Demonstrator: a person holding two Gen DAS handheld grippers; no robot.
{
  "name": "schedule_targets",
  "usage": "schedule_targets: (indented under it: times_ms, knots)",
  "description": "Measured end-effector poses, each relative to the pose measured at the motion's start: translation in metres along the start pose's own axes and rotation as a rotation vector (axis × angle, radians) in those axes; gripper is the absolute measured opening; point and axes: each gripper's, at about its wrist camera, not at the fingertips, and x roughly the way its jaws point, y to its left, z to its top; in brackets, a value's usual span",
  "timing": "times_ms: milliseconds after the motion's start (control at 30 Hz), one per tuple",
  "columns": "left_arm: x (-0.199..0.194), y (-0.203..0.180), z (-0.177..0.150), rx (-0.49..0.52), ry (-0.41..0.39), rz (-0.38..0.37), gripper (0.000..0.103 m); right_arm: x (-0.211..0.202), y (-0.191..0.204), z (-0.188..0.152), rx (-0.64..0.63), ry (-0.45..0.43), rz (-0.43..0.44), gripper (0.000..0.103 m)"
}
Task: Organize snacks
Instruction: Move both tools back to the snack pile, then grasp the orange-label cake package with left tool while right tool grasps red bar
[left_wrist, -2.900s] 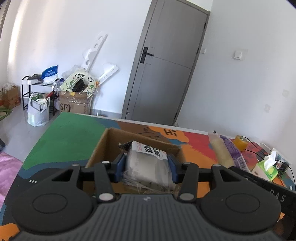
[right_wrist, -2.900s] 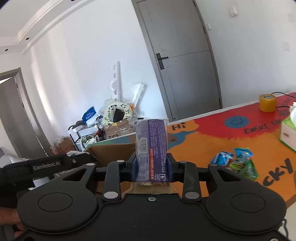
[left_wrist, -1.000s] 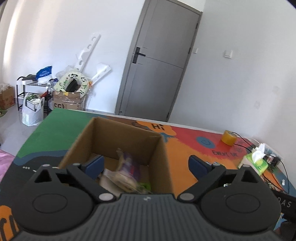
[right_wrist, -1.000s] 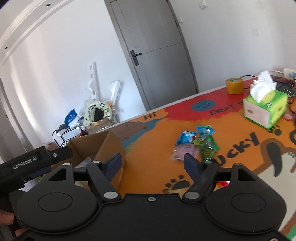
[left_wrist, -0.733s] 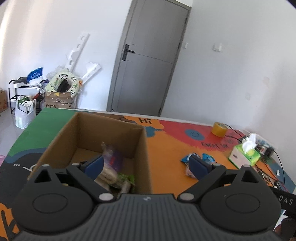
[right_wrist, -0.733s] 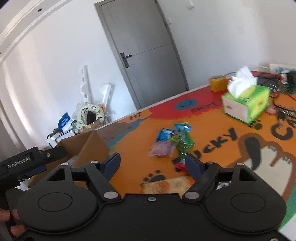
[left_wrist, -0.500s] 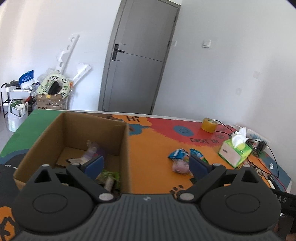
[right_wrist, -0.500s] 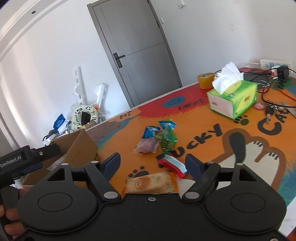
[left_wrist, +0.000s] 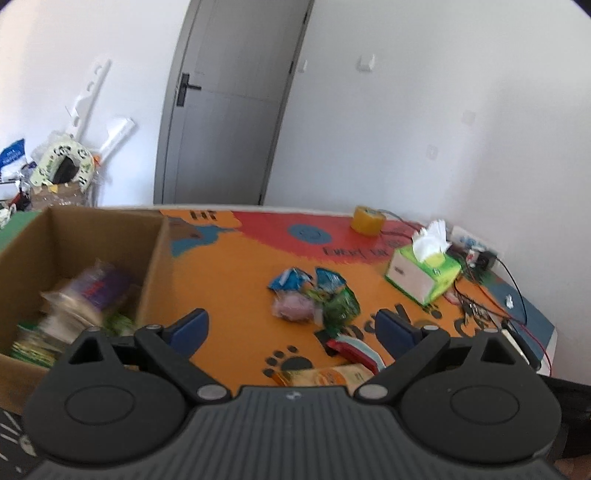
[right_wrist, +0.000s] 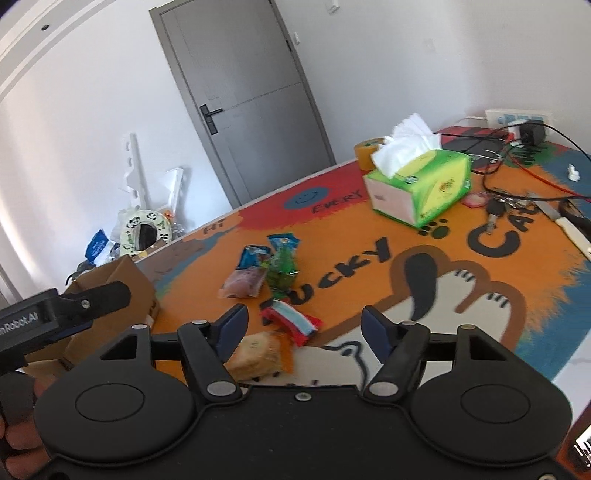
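Observation:
A brown cardboard box (left_wrist: 159, 258) stands at the left with several snack packs (left_wrist: 92, 291) inside. On the orange mat lie loose snacks: blue packets (left_wrist: 291, 278), a pink one (left_wrist: 295, 306), a green one (left_wrist: 340, 306), a red-white-blue pack (left_wrist: 354, 350) and an orange cracker pack (left_wrist: 325, 374). My left gripper (left_wrist: 291, 328) hangs open and empty above the mat, between box and snacks. My right gripper (right_wrist: 304, 323) is empty, its jaws closing. It hovers over the red-white-blue pack (right_wrist: 291, 321) and the cracker pack (right_wrist: 262, 352) without touching either. The box (right_wrist: 122, 275) is to its left.
A green tissue box (right_wrist: 421, 188) and a yellow tape roll (left_wrist: 367, 219) stand at the far right of the mat. Cables, a power strip (right_wrist: 517, 120) and keys (right_wrist: 495, 210) crowd the right edge. A person's hand (right_wrist: 14, 424) shows at the lower left.
Both grippers let go of the packs they held over the box and opened. They then swung right, from the box to the loose snacks. The right jaws have narrowed a little.

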Motion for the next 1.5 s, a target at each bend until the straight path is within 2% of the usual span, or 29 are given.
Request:
schedule_targets:
  times_ms: [300, 967, 1100, 1300, 1500]
  knots:
    - [0.029, -0.019, -0.016, -0.016, 0.083, 0.022, 0.098, 0.002, -0.026, -0.007, 0.036, 0.015, -0.017, 0.067]
    - [0.058, -0.048, -0.05, 0.027, 0.11, 0.133, 0.099, 0.023, -0.049, -0.006, 0.049, 0.039, 0.025, 0.068]
    - [0.065, -0.054, -0.052, 0.031, 0.113, 0.157, 0.099, 0.028, -0.051, -0.005, 0.049, 0.044, 0.033, 0.068]
    - [0.079, -0.07, -0.055, 0.088, 0.123, 0.193, 0.1, 0.031, -0.058, -0.004, 0.061, 0.049, 0.03, 0.068]
    - [0.087, -0.071, -0.059, 0.084, 0.126, 0.237, 0.1, 0.037, -0.062, -0.005, 0.069, 0.06, 0.03, 0.068]
